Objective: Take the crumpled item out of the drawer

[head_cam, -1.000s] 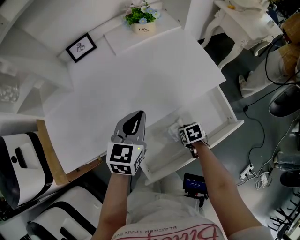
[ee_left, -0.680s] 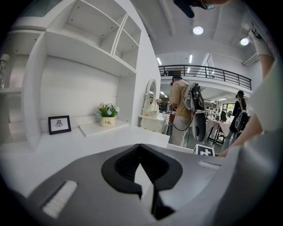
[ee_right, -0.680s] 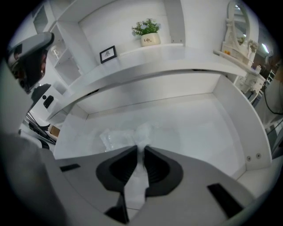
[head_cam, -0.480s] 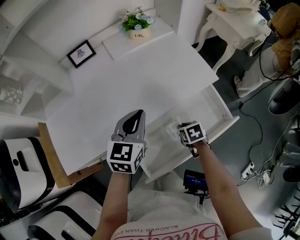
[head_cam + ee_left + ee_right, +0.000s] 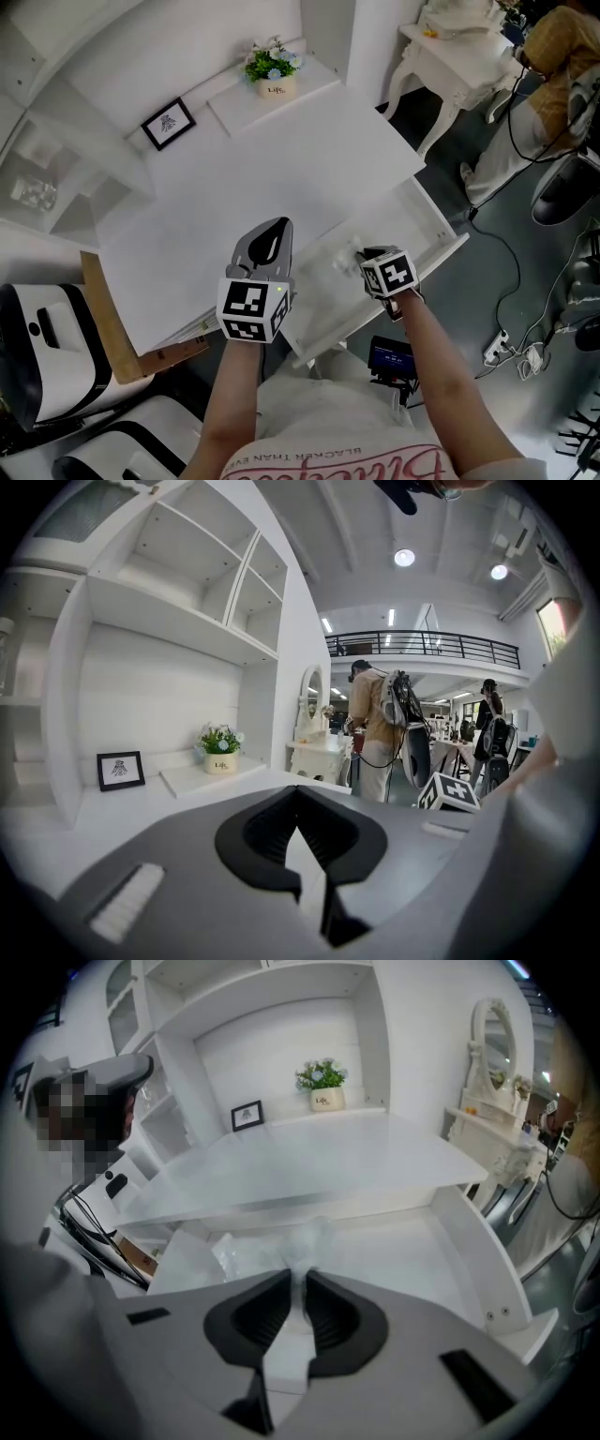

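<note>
The crumpled white item lies in the open white drawer under the desk top. My right gripper reaches into the drawer and is shut on it. In the right gripper view the crumpled item bulges just past the pinching jaws of the right gripper, above the drawer floor. My left gripper hovers over the desk's front edge, left of the drawer, shut and holding nothing. In its own view the left gripper points across the desk top.
A flower pot and a small picture frame stand at the back of the desk. Thin clear wrapping lies at the drawer's left. A person stands to the right. Cables trail on the floor.
The head view has drifted, so the desk sits a little differently in frame. Both grippers keep their places; the right one stays pinched on the crumpled item.
</note>
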A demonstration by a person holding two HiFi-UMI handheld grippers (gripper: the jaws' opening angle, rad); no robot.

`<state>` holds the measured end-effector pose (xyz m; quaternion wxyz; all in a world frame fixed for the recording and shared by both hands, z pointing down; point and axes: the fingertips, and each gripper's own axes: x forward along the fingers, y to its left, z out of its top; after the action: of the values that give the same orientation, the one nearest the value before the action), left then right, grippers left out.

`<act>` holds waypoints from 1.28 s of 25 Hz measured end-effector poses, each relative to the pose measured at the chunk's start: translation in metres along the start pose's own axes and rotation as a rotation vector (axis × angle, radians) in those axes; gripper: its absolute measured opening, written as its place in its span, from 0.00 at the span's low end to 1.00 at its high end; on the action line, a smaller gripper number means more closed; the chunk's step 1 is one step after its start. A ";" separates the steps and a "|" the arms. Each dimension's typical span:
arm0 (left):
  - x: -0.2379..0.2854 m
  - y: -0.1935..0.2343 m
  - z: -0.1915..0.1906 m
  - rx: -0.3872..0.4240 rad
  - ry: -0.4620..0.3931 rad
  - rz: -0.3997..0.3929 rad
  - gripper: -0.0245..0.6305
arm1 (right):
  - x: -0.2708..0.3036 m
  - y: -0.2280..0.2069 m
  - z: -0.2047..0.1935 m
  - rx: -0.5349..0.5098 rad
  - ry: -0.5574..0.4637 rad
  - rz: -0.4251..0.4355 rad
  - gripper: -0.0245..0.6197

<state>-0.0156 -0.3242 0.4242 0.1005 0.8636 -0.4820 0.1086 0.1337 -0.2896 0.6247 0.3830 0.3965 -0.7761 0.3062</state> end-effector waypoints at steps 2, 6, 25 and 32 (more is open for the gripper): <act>-0.001 -0.001 0.007 0.008 -0.014 -0.005 0.05 | -0.008 0.002 0.005 -0.010 -0.017 -0.004 0.13; -0.004 -0.003 0.019 0.023 -0.037 -0.014 0.05 | -0.023 0.007 0.015 -0.015 -0.052 -0.005 0.13; -0.019 -0.013 0.051 0.086 -0.123 -0.061 0.05 | -0.119 0.020 0.069 0.034 -0.338 -0.083 0.13; -0.028 -0.025 0.063 0.113 -0.162 -0.080 0.05 | -0.169 0.035 0.086 0.015 -0.474 -0.116 0.13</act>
<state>-0.0034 -0.3060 0.3539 0.0168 0.8923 -0.4469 0.0613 0.1401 -0.2750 0.4324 0.2041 0.5039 -0.8180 0.1878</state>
